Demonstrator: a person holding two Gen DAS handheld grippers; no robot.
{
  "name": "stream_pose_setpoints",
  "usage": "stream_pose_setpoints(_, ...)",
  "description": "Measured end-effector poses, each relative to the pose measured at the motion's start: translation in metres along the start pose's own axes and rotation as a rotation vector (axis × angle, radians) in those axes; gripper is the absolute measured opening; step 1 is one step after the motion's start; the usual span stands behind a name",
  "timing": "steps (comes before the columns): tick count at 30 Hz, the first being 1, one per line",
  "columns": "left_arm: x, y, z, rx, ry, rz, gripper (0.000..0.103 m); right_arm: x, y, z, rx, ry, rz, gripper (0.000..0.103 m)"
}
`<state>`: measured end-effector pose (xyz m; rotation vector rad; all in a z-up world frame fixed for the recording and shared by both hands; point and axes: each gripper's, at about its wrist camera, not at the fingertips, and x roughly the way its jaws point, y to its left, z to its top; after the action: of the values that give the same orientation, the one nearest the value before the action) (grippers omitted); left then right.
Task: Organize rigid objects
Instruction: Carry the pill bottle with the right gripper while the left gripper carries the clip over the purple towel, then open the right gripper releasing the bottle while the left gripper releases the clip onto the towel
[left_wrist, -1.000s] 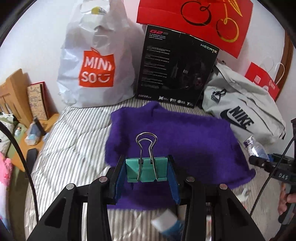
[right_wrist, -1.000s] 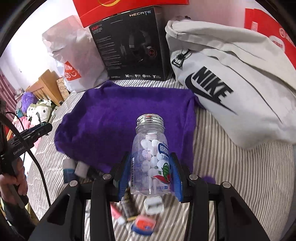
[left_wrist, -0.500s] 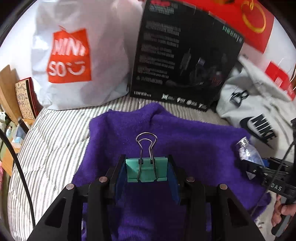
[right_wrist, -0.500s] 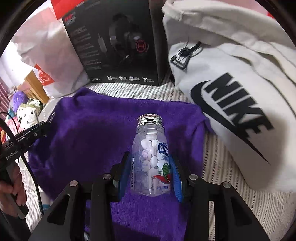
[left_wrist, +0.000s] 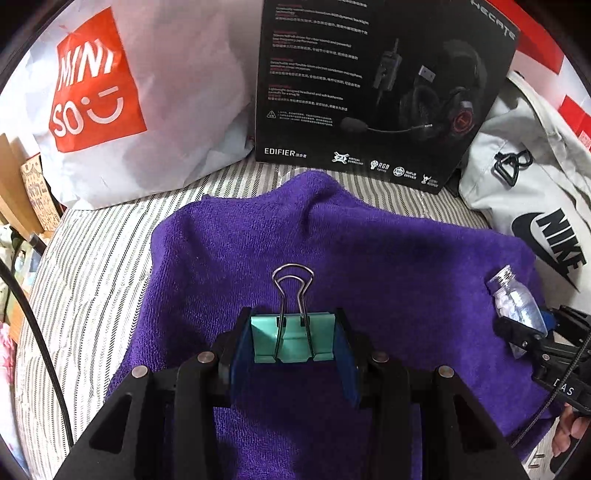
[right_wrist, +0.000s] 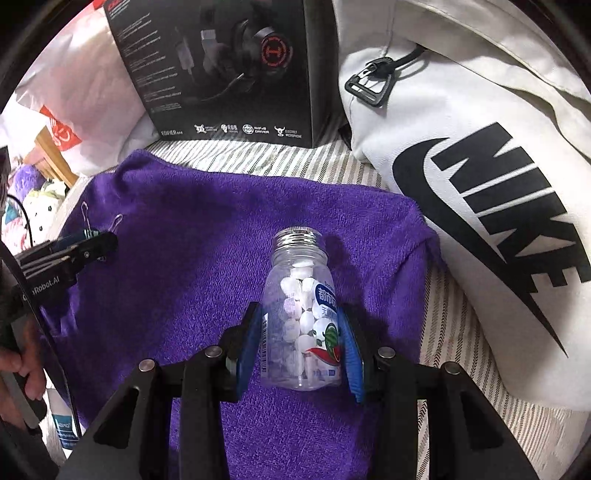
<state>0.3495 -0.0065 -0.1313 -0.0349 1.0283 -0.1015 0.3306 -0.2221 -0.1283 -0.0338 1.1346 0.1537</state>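
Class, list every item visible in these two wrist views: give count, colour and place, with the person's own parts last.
binder clip: 1, teal with silver handles, held by the left gripper over the towel
candy bottle: 1, clear with white pieces, held by the right gripper
towel: 1, purple, spread on the bed
bedsheet: 1, grey-striped, under the towel
headset box: 1, black, behind the towel
Miniso bag: 1, white and orange, back left
Nike bag: 1, pale grey, right
left gripper: 1, black, blue fingers
right gripper: 1, black, blue fingers
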Motion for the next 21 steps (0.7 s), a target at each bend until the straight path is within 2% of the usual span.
stream_pose_setpoints(4, 0.002, -0.005, 0.001, 0.022, 0.009, 0.022, 0.040, 0.001, 0.001, 0.000, -0.017, -0.001, -0.006, 0.043)
stream_pose_setpoints(6, 0.003, -0.006, 0.001, 0.028, 0.016, 0.019, 0.043, 0.002, 0.003, 0.000, -0.027, -0.004, 0.010, 0.049)
stream_pose_setpoints(11, -0.001, -0.006, -0.005, 0.004, 0.021, -0.035, 0.065, -0.002, 0.005, -0.005, -0.034, 0.011, 0.011, 0.052)
stream_pose_setpoints(16, -0.024, 0.000, -0.022, -0.047, -0.006, -0.058, 0.065, -0.029, 0.004, -0.022, -0.006, 0.002, 0.030, 0.054)
stream_pose_setpoints(21, -0.079, 0.004, -0.055, -0.078, -0.044, -0.027, 0.065, -0.073, 0.000, -0.053, 0.029, -0.033, 0.023, 0.063)
